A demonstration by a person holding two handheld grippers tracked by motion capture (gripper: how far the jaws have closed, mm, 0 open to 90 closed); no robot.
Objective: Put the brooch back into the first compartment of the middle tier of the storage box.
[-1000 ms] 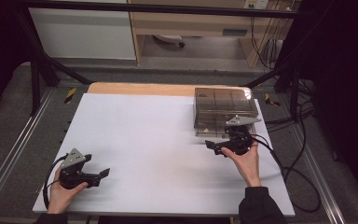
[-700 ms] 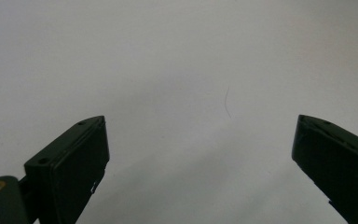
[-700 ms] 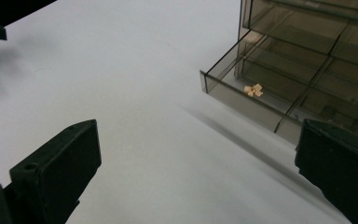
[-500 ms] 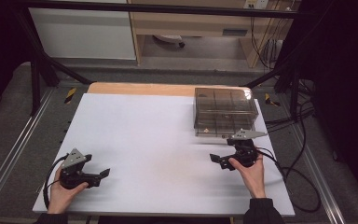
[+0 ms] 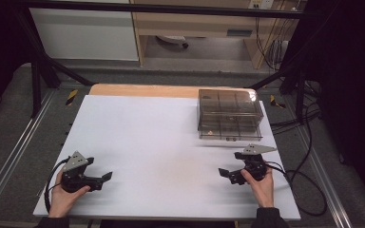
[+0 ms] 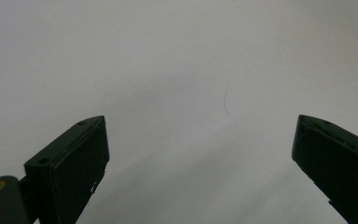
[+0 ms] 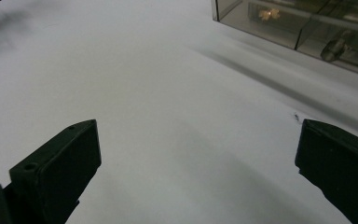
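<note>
High view: right gripper [image 5: 228,174] near box [image 5: 228,114], left gripper [image 5: 105,177] far; fingers open, empty

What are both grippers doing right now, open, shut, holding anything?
Left gripper: open, holding nothing, over the white table.
Right gripper: open, holding nothing, apart from the smoky plastic box.

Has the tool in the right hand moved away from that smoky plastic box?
Yes. The right tool has drawn back toward the person, away from the box.
</note>
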